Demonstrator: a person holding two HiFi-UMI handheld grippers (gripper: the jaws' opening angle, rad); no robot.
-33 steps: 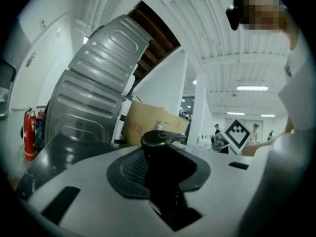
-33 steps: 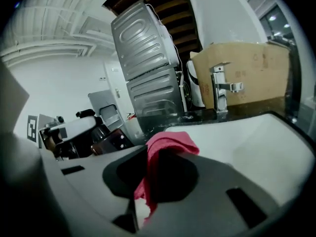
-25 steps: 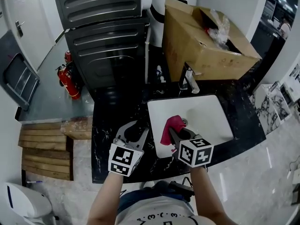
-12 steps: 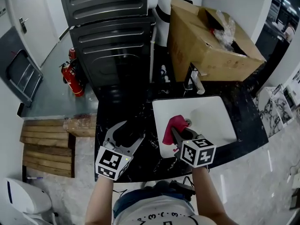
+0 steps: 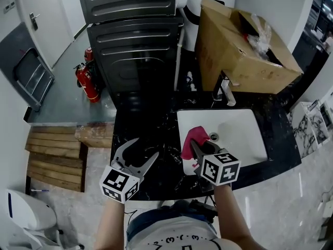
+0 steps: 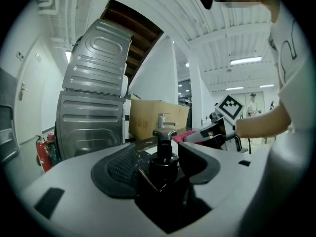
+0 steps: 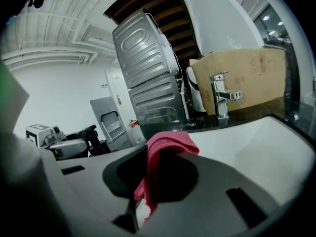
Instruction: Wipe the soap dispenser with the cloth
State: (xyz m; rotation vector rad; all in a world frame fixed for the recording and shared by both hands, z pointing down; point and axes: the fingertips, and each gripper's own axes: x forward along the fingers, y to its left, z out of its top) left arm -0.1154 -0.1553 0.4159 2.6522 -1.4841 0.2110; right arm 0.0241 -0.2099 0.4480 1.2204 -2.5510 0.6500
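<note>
1. left gripper (image 5: 144,149) has drawn back a little and its jaws have just been opening. they now stand apart, with the dispenser (image 6: 163,166) upright between them on the dark counter (image 5: 156,124), not pressed.
2. right gripper (image 5: 200,147) is clenched on the pink cloth (image 7: 165,154), at the left rim of the sink (image 5: 244,134).
3. dispenser lies near, to the left of the cloth. i judge the right hand must carry the cloth leftward, to its tall side.

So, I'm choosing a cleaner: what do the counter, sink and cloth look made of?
Counter: polished black stone, likely marble, judging by white veins and gloss. Sink: smooth glossy white, probably ceramic. Cloth: soft pink fabric, perhaps microfibre; it folds and drapes limply.
</note>
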